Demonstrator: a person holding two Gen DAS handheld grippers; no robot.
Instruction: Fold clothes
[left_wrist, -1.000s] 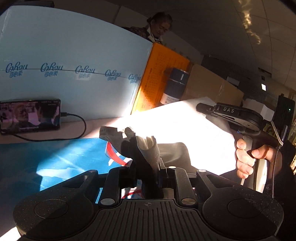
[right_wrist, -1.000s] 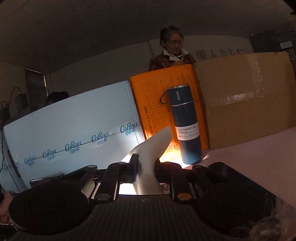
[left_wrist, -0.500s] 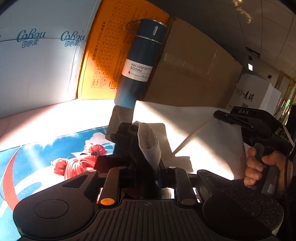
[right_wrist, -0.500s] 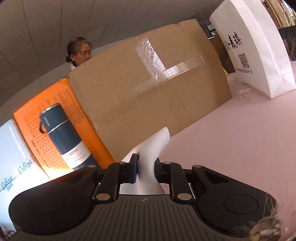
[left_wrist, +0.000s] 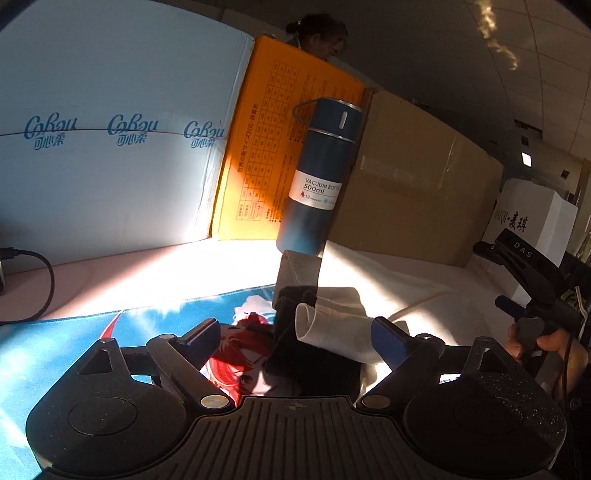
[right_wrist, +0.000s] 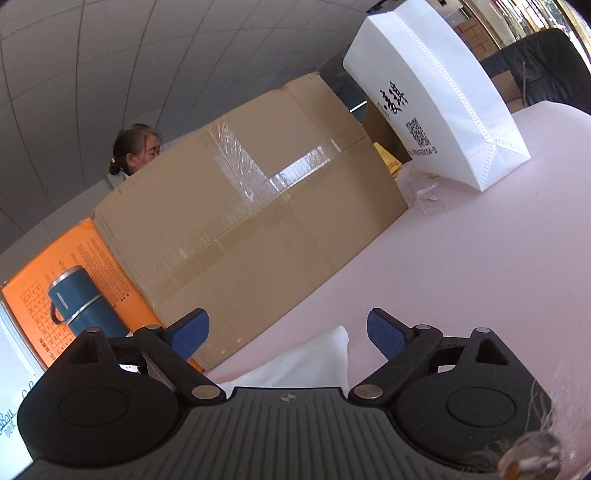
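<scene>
A white and grey garment lies spread on the table, partly over a blue printed mat. One curled white corner rests between the fingers of my left gripper, which is open and holds nothing. A grey fold stands up just beyond it. In the right wrist view my right gripper is open too. A loose white cloth corner lies just under it on the pink table. At the right edge of the left wrist view, a hand holds the other gripper's handle.
Along the table's back stand a light blue box, an orange box, a blue vacuum bottle, a taped cardboard box and a white bag. A black cable lies far left. A person is behind the boxes.
Both grippers were shut on corners of the garment; both have opened and let go. The cloth now lies on the table, and both views have swung.
</scene>
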